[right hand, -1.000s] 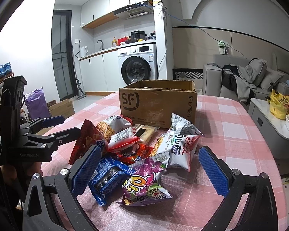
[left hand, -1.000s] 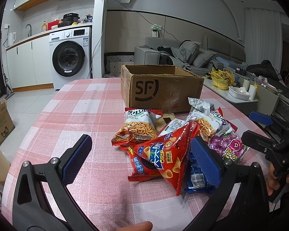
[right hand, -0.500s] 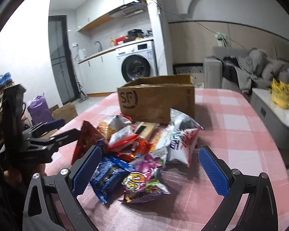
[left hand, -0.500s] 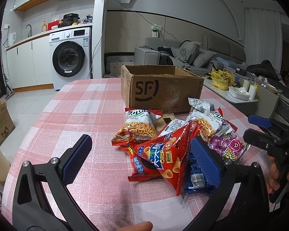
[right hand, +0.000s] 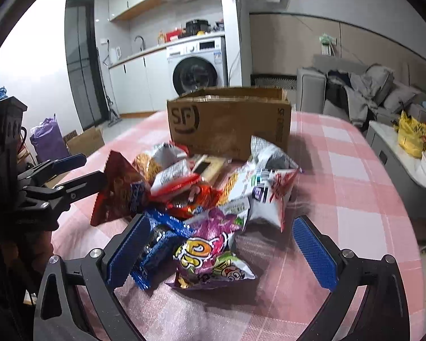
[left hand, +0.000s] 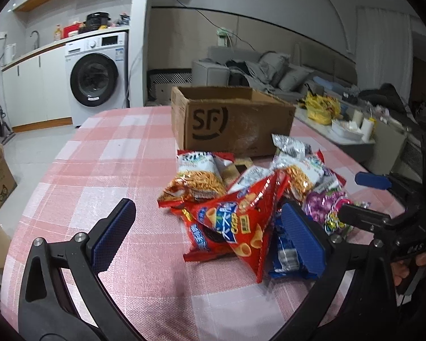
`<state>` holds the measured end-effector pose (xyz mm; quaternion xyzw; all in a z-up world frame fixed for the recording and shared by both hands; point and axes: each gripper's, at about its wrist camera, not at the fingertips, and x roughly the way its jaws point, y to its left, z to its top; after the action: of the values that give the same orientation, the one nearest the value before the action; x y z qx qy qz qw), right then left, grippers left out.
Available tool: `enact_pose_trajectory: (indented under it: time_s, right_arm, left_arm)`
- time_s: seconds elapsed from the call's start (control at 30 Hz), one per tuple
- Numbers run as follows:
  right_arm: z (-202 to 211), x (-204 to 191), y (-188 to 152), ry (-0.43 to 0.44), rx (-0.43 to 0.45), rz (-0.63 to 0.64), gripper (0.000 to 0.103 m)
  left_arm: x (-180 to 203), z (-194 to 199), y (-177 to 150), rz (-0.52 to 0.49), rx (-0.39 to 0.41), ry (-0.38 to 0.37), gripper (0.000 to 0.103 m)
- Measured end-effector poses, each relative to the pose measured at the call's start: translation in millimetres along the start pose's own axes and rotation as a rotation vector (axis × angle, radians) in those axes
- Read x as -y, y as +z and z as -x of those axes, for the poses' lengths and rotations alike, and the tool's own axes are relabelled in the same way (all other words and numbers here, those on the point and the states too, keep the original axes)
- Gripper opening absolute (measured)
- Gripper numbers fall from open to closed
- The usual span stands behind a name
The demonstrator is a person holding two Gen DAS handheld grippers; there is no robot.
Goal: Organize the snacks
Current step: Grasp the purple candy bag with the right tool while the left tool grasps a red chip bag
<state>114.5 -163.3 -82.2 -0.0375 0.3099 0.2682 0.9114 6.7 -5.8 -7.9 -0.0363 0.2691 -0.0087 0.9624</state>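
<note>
Snack pile [right hand: 210, 199] between spread jaws

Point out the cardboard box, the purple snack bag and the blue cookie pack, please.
cardboard box [left hand: 235, 122], left wrist view: front wall, beside the printed logo.
purple snack bag [right hand: 213, 255], right wrist view: middle of its printed front.
blue cookie pack [right hand: 159, 244], right wrist view: its exposed top face.

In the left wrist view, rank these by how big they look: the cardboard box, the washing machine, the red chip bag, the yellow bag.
1. Cardboard box
2. Washing machine and red chip bag: about alike, and the bag is much nearer the camera, so unranked
3. Yellow bag
</note>
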Motion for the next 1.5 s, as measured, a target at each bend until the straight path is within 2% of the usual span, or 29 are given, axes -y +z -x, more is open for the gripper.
enact_pose_trajectory:
  time_s: [0.1, 0.2, 0.27, 0.37, 0.43, 0.57, 0.63, 0.73, 0.87, 1.07, 1.27, 1.33, 1.4, 1.5]
  right_arm:
    - [-6, 5, 0, 0.002, -0.044, -0.029, 0.103]
    - [-11, 11, -2, 0.009, -0.084, -0.068, 0.102]
    - [-15, 13, -3, -0.001, -0.105, -0.068, 0.1]
    - [-22, 14, -7, 0.01, -0.145, -0.078, 0.09]
    - [-27, 18, -10, 0.059, -0.172, -0.116, 0.082]
    - [-32, 21, -12, 0.101, -0.192, -0.149, 0.079]
    - [-35, 19, -13, 0.121, -0.207, -0.154, 0.072]
    - [-42, 17, -17, 0.129, -0.238, -0.148, 0.069]
    - [-42, 16, -17, 0.147, -0.237, -0.159, 0.067]
    - [-40, 13, -17, 0.152, -0.242, -0.143, 0.067]
    - [-41, 12, -16, 0.155, -0.242, -0.14, 0.067]
    - [-41, 12, -16, 0.158, -0.241, -0.143, 0.067]
    - [-41, 12, -16, 0.158, -0.242, -0.141, 0.067]
    - [-40, 13, -16, 0.161, -0.241, -0.142, 0.067]
  left_arm:
    - [3, -5, 0, -0.033, -0.039, 0.006, 0.102]
    - [2, -10, -1, -0.024, -0.085, -0.021, 0.102]
    - [1, -15, -2, -0.025, -0.115, -0.011, 0.102]
    - [-2, -21, -4, -0.012, -0.142, 0.01, 0.102]
    - [-6, -25, -4, 0.014, -0.159, -0.013, 0.102]
    - [-10, -33, -5, 0.033, -0.19, -0.042, 0.102]
    - [-12, -39, -6, 0.05, -0.22, -0.061, 0.102]
    - [-13, -46, -8, 0.065, -0.254, -0.086, 0.1]
    - [-15, -51, -9, 0.085, -0.273, -0.102, 0.089]
    - [-14, -43, -8, 0.083, -0.234, -0.107, 0.081]
    - [-9, -38, -6, 0.055, -0.204, -0.106, 0.066]
    - [-9, -36, -5, 0.052, -0.198, -0.119, 0.058]
    - [-8, -36, -5, 0.052, -0.198, -0.15, 0.037]
    - [-8, -32, -5, 0.054, -0.188, -0.173, 0.029]
